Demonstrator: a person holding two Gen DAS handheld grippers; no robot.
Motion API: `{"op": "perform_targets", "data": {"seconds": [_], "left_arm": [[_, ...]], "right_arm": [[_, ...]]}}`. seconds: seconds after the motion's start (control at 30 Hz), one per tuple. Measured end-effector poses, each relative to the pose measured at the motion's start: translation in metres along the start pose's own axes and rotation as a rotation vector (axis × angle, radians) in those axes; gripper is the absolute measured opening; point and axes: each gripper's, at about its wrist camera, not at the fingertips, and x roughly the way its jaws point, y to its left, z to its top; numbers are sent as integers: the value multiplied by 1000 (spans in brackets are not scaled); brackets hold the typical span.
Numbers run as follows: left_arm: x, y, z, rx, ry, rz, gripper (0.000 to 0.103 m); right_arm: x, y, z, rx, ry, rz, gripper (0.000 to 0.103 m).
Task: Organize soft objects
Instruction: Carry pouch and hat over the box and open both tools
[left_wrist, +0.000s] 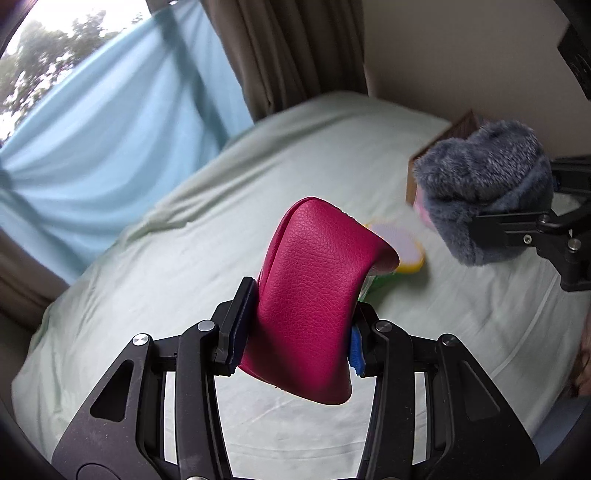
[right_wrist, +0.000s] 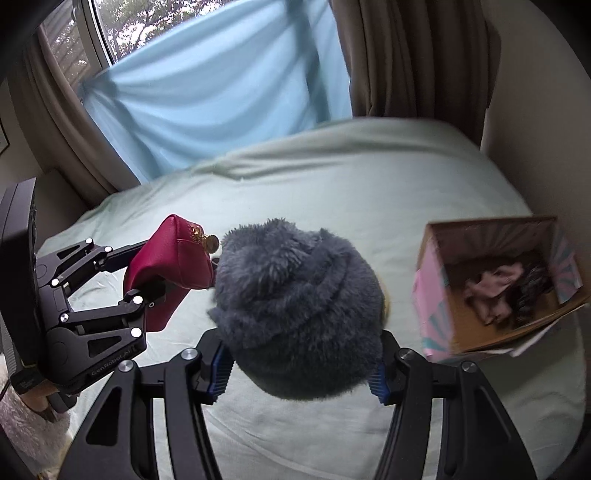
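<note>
Closest to you, your left gripper (left_wrist: 295, 332) is clamped on a magenta leather pouch (left_wrist: 314, 288), its pads pressing both sides so the pouch bulges upward, held above the pale green bedsheet (left_wrist: 184, 240) near the middle of the bed. Just past the pouch, a round yellow-rimmed object (left_wrist: 397, 247) lies on the sheet, too blurred to identify. Further right, your right gripper (right_wrist: 301, 373) is clenched around a fluffy grey plush item (right_wrist: 295, 306), lifted clear of the sheet and close beside the pouch. At the bed's right edge stands an open cardboard box (right_wrist: 436, 314) with pink and teal sides, holding a pinkish cloth (right_wrist: 491, 288) and something dark beside it. Behind the bed's far edge hang a blue drape (right_wrist: 221, 92) and brown curtains (right_wrist: 417, 55).
</note>
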Motion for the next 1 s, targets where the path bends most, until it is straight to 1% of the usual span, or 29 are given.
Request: {"op": "perform_targets", "data": {"seconds": [0.17,0.3,0.43,0.6,0.73,0.87,1.0], "left_arm": [[-30,-16,39,-76,8,22,40],[-50,-38,73,-168,-1,20,40],[-56,-66,110,-237,-7,13,40],[-47,-106,150,-298,-2,-4,40],[-29,-141,179,-336,19,-27,40],[-4,-171,196,-373,58,-52,40],[32,-194,206,-416,131,-68,40]], "right_arm": [[-46,-17,19,-3,-25,-8,55],[-78,-45,34,9,-43,-16,55],[-105,-80,48,13,-60,-28,55],[-128,-133,64,16,-72,-48,55],[-136,-179,74,27,-63,-74,55],[-133,-220,82,26,-37,-102,55],[-114,-257,91,30,14,-115,55]]}}
